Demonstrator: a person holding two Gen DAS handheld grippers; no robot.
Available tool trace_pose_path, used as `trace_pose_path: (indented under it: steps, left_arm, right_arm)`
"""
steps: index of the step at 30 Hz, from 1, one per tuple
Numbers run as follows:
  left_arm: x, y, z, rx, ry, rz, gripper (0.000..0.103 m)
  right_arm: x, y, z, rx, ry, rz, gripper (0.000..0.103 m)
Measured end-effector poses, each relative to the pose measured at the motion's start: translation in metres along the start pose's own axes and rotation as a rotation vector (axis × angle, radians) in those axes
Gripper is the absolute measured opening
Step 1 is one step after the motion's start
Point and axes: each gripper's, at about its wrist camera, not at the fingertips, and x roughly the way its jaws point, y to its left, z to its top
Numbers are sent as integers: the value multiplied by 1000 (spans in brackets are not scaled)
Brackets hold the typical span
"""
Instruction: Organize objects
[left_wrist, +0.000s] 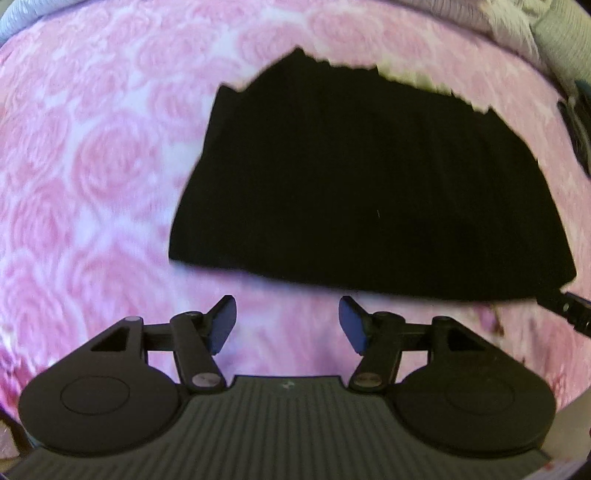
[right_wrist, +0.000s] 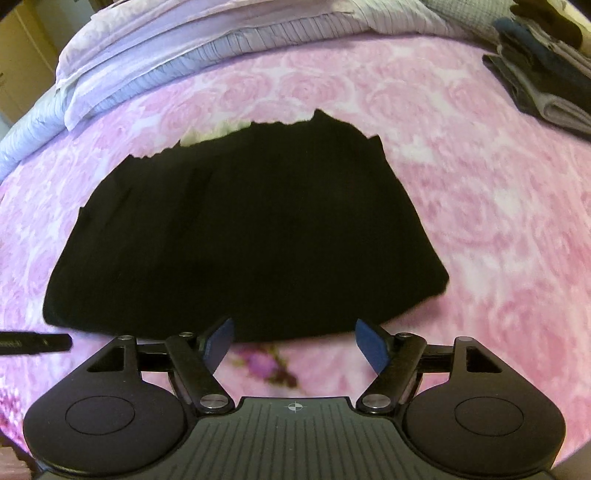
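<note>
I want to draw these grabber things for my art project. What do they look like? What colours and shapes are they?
Both look alike. The left gripper and right gripper are matte black, with two thin arms joined by silver screws. Their fingers wear blue pads. Each side has a big round black disc, and a ribbed grey plate sits in the middle, marked with a small white crosshair.

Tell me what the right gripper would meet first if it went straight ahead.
Probably the near edge of the black cloth, which lies just ahead of the open right gripper on the pink blanket. Depth is unclear, so it may meet the blanket first.
</note>
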Motion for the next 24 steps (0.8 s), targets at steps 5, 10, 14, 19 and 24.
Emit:
trace_pose_path:
  steps: [5, 10, 14, 19, 24]
  left_arm:
    - [-11, -8, -13, 12, 27, 3, 61]
    - [-17, -12, -14, 26, 22, 4, 61]
    - [-18, -14, -17, 30, 25, 6, 62]
    - [-17, -16, -19, 36, 31, 5, 62]
    - [-15, -16, -20, 43, 31, 6, 63]
  right_arm:
    - [-16, 3, -7, -4, 19, 14, 70]
    - [-16, 2, -13, 11, 38, 16, 70]
    - [-18, 1, -17, 28, 41, 22, 70]
    - [-19, -3, -18, 33, 34, 16, 70]
    - [-18, -13, -18, 63, 22, 12, 70]
